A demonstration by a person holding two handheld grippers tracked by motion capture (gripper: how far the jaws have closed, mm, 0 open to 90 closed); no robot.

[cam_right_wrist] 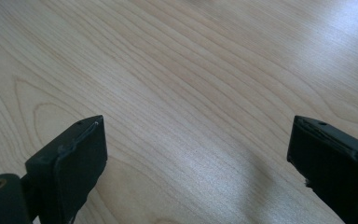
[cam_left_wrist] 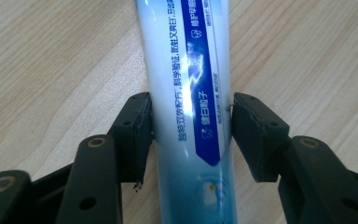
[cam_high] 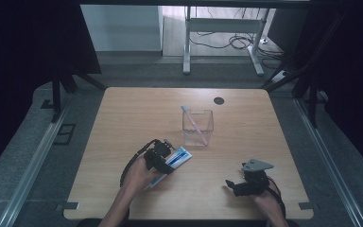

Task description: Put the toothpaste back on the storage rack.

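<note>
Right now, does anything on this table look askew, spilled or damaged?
Nothing spilled or damaged. The toothpaste tube lies flat on the table, diagonal, between the left gripper's jaws. A toothbrush leans slanted in the clear cup. The right gripper is open over bare wood.

Clear tumbler (cam_high: 198,126) with, seemingly, a toothbrush (cam_high: 194,125); table (cam_high: 123,118).

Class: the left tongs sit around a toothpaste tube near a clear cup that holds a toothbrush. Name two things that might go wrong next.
1. The left tongs straddle the tube, one pad touching and a sliver of gap at the other; a lift now may drop it.
2. The cup stands close beyond the tube, toothbrush leaning out; a careless swing might tip it.
</note>
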